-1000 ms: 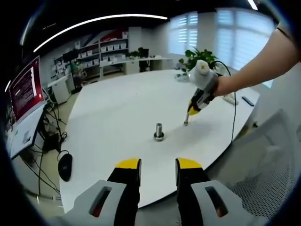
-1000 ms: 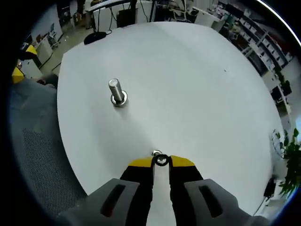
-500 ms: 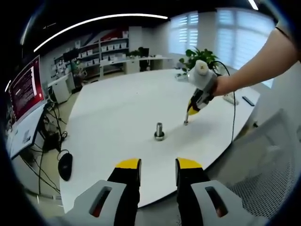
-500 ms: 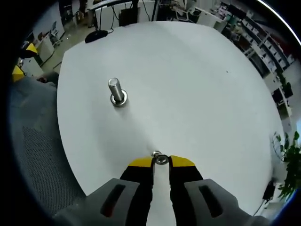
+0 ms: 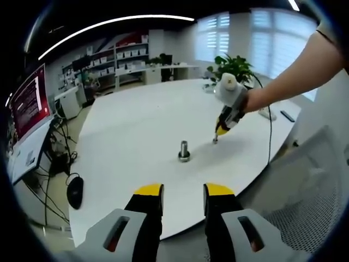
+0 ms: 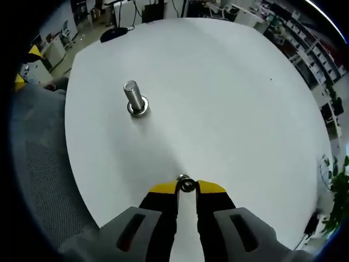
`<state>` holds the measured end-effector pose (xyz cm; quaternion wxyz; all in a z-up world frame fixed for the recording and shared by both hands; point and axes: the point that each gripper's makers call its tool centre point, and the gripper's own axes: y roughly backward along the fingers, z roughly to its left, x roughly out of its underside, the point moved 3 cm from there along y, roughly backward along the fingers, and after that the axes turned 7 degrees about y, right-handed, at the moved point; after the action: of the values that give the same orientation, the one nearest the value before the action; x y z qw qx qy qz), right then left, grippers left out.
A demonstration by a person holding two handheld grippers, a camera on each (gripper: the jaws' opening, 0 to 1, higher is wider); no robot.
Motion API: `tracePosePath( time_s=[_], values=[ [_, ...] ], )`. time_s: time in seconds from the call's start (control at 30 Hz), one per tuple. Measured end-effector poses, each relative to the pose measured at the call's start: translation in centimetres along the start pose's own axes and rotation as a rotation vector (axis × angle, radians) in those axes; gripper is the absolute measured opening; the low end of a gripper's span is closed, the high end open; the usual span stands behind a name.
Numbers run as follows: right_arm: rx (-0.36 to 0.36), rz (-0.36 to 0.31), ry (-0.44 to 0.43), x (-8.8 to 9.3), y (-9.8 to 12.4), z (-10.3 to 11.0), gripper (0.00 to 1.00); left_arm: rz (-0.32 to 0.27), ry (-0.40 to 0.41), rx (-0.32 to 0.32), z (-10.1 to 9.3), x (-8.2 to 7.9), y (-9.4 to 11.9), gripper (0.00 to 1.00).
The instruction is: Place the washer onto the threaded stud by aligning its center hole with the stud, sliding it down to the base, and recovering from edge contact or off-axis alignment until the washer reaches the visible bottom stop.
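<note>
One washer [image 6: 186, 184] is seen pinched in the right tool [image 6: 186, 188]; the left tool [image 5: 183, 195], jaws parted, is held off the bench [image 5: 136, 131] edge, with the stud [image 5: 184, 151] mid-bench.

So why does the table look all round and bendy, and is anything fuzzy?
Left gripper view: the fisheye lens bends the white table and the ceiling light strip into curves, and the bright windows wash out pale. Right gripper view: the table edge bows the same way, the threaded stud looks sharp, and the washer in the right gripper is tiny and slightly soft.
</note>
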<state>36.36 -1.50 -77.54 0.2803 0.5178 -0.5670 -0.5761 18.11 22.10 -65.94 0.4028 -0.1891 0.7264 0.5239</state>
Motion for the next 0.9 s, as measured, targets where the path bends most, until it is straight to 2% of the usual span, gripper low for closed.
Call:
tracePosePath(
  time_s=[0.5,0.8,0.9],
  values=[
    [-0.036,0.046,-0.008,1.0,-2.5,0.4,0.15,0.014,-0.003,0.003,0.0,0.2,-0.1,0.27],
    [-0.035,0.032,-0.031,0.9,-2.2,0.6,0.17,0.012,-0.002,0.004,0.0,0.2,0.0,0.27],
    [-0.025,0.025,-0.034,1.2,-1.6,0.7,0.21,0.009,-0.003,0.007,-0.1,0.1,0.0,0.27]
  ],
)
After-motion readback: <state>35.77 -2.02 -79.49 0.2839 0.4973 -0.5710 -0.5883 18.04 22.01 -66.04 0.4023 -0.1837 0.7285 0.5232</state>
